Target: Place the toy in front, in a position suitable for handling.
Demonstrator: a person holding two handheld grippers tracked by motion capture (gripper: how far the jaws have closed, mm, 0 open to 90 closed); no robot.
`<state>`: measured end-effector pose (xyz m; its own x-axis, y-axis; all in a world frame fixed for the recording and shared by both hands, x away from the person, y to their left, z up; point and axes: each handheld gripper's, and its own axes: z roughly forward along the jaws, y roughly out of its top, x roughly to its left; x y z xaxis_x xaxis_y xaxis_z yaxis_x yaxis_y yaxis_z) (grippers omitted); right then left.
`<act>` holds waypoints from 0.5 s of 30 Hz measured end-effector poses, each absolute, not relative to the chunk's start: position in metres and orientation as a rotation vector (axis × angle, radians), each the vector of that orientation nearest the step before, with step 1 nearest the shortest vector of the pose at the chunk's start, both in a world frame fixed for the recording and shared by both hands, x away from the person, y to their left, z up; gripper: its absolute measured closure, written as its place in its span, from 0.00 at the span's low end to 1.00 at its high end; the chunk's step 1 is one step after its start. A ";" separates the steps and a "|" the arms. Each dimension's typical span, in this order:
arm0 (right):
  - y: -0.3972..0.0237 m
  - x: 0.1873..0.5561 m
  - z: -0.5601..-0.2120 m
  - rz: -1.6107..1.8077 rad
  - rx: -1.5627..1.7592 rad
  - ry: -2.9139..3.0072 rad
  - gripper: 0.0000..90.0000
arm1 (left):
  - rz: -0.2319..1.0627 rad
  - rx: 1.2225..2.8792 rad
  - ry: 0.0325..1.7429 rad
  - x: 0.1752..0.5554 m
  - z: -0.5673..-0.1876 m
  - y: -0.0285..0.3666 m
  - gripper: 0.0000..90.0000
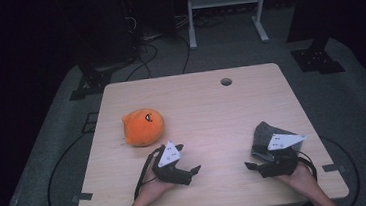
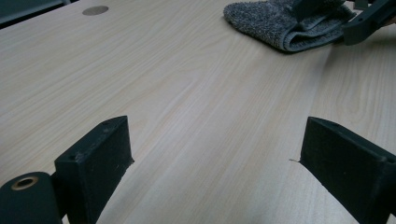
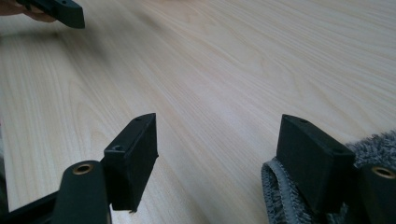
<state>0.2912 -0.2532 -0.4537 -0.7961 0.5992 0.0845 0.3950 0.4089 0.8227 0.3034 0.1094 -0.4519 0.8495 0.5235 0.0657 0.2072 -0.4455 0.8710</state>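
Observation:
An orange round plush toy [image 1: 143, 127] lies on the left half of the wooden table [image 1: 211, 105]. A folded grey towel [image 1: 269, 134] lies at the right, partly under my right gripper [image 1: 250, 160], whose jaws stand open over bare wood with nothing between them. In the right gripper view the towel [image 3: 289, 196] sits beside and behind the right jaw. My left gripper [image 1: 195, 174] rests low near the front edge, just right of the plush, open and empty. In the left gripper view the towel [image 2: 280, 23] lies far ahead with the other gripper on it.
A round cable hole [image 1: 226, 81] sits near the table's far edge. Beyond the table stand a white frame [image 1: 225, 9] and black stands with cables on the grey floor.

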 end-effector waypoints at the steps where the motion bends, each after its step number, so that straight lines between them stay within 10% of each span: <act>1: -0.253 0.291 -0.454 1.333 0.877 2.441 0.31 | 0.403 2.036 0.535 0.303 -0.452 0.109 0.09; 15: -0.257 0.288 -0.453 1.361 0.884 2.414 0.31 | 0.406 2.011 0.505 0.311 -0.430 0.117 0.10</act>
